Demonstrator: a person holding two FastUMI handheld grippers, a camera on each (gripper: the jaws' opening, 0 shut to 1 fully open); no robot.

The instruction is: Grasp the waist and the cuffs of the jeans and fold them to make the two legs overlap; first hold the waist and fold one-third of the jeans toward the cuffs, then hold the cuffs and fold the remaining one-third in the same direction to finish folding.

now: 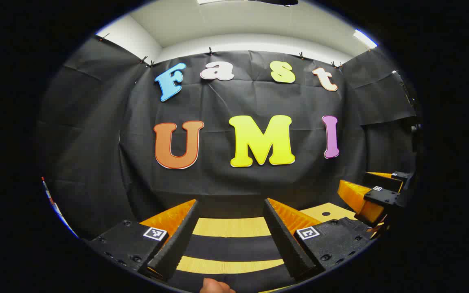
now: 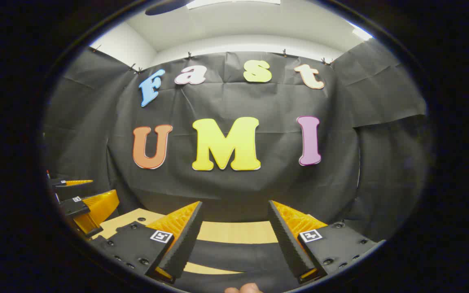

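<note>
What I took for the jeans (image 1: 230,247) lay as two dark flat bands across the pale table (image 1: 230,227), wood between them

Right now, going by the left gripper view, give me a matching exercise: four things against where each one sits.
Things:
1. left tool
2. right tool
3. table
4. ceiling light

Places:
A. right edge, farther off
B. top right
C. bottom middle, fingers apart
D. light wood beyond the near fingers

Pairs: 1-C, 2-A, 3-D, 4-B.
</note>
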